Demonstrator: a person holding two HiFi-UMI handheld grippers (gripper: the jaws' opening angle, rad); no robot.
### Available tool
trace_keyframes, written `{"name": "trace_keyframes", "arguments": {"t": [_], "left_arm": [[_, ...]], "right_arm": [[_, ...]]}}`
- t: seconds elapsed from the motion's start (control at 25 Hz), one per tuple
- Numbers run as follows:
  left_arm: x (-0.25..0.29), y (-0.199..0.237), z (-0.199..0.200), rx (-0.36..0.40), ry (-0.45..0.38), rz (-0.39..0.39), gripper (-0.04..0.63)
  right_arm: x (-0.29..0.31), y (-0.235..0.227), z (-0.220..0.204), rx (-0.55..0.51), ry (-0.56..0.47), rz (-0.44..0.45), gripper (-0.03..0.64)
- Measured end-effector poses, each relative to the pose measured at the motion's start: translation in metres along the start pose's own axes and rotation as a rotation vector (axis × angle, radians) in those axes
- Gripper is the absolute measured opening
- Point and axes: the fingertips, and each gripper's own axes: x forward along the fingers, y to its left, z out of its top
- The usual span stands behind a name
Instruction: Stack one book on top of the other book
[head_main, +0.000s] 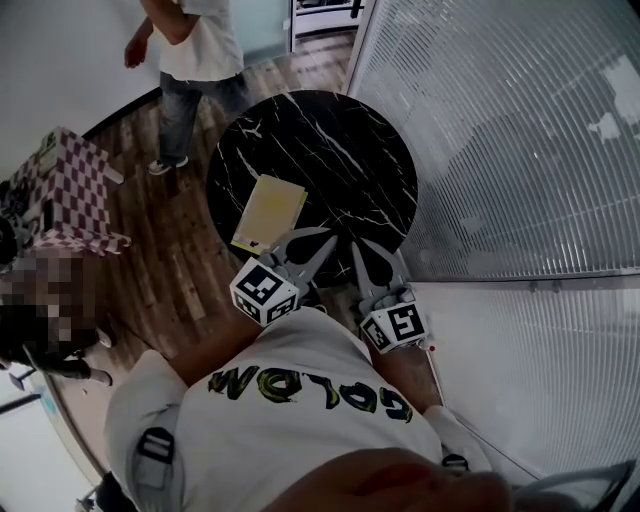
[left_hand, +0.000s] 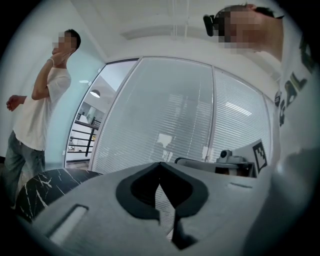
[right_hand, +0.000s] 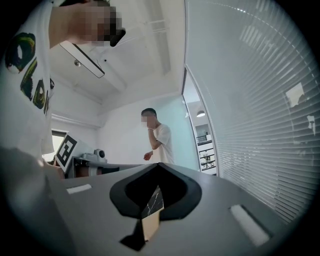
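**Two grippers pressed shut at the counter's near edge, yellow book lying flat**

Two grippers are held close to the person's chest, side by side and apart from each other, both aimed toward the round black marble counter (head_main: 330, 150). The left gripper (head_main: 318, 243) has its jaws pressed together, and its own view shows the tips of the left gripper (left_hand: 160, 164) meeting in front of a ribbed glass wall (head_main: 500, 130). The right gripper (head_main: 372, 252) is likewise closed tip to tip. In its own view the right gripper (right_hand: 159, 164) shows a sliver of marble through the slot behind the tips.

A yellow book (head_main: 268, 212) lies flat on the counter at about 8 o'clock of the top, with its near corner close to the rim. I cannot tell whether a second book lies beneath it. The left gripper sits just beside the book, at its 5 o'clock, not touching it. The right gripper is at the counter's 6 o'clock.

A bystander (head_main: 195, 50) stands on the wooden floor (head_main: 170, 250) at 11 o'clock of the head view. A checked cloth (head_main: 65, 190) shows at 9 o'clock.
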Motion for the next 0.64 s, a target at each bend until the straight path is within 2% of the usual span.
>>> {"name": "trace_keyframes", "arguments": {"t": [0.64], "left_arm": [[0.003,-0.007,-0.007,-0.005,-0.008,0.027,0.002]], "right_arm": [[-0.012,-0.005,-0.004,-0.009,-0.002,0.010,0.003]]}}
